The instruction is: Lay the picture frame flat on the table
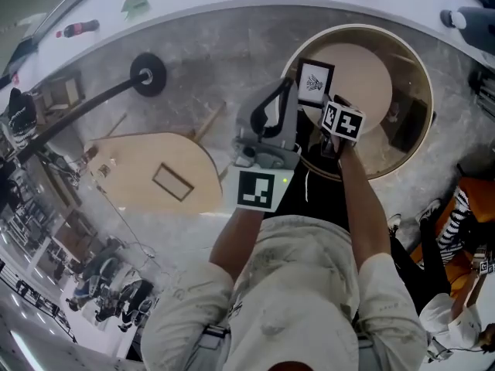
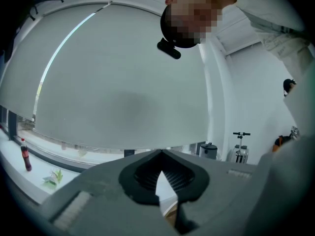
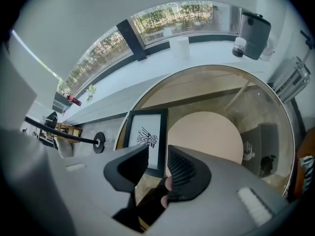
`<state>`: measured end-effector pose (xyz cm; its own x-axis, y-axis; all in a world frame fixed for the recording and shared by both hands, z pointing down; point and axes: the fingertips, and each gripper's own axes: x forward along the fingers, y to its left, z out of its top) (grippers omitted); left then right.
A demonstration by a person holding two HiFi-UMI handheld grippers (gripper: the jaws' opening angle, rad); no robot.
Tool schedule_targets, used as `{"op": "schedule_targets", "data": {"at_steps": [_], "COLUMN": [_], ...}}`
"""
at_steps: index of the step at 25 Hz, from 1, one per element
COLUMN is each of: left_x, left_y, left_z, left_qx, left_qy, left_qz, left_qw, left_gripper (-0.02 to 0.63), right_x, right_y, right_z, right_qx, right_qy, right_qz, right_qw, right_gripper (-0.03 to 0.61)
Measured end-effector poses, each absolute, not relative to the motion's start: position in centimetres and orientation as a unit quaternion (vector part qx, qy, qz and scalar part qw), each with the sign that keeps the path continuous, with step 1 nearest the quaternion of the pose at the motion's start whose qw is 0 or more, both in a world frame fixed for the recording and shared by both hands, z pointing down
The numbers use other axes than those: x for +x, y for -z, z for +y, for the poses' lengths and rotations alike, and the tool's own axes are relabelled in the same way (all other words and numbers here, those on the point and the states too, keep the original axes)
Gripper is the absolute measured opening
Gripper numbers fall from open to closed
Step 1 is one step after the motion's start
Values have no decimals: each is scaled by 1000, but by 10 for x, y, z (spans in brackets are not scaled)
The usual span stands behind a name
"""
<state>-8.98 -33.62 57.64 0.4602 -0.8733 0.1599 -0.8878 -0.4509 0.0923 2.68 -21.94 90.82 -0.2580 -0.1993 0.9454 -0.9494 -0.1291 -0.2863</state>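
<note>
The picture frame [image 1: 315,82], black-edged with a white print, lies flat on the round glass table [image 1: 424,83], near its left rim. In the right gripper view the frame [image 3: 146,137] shows just beyond and between the jaws. My right gripper [image 3: 157,154] points steeply down above it, open, its pads clear of the frame. In the head view the right gripper [image 1: 334,114] sits under its marker cube, beside the frame's near edge. My left gripper [image 1: 285,87] is held about level, left of the frame, shut with nothing in it; its tips [image 2: 161,152] meet.
A pale wooden disc [image 1: 367,76] and a dark box [image 3: 268,144] lie under the glass. At left stand an oval wooden table [image 1: 131,168] with a small frame [image 1: 172,182] and a lamp base [image 1: 148,74]. A white cup [image 3: 179,47] and an appliance [image 3: 253,28] stand on the sill.
</note>
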Motion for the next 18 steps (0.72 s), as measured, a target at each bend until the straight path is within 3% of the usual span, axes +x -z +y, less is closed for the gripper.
{"op": "schedule_targets", "data": {"at_steps": [18], "left_x": [-54], "left_y": [-485], "left_z": [-264], "left_qx": [855], "left_qy": [-7], "left_qz": [-515], "left_qw": [56], "left_gripper": [3], "right_x": [48], "right_y": [-808], "right_z": [-155], "right_qx": [525], "right_qy": [-530], "right_qz": [-593], "right_qw": [305], "right_gripper": [124]}}
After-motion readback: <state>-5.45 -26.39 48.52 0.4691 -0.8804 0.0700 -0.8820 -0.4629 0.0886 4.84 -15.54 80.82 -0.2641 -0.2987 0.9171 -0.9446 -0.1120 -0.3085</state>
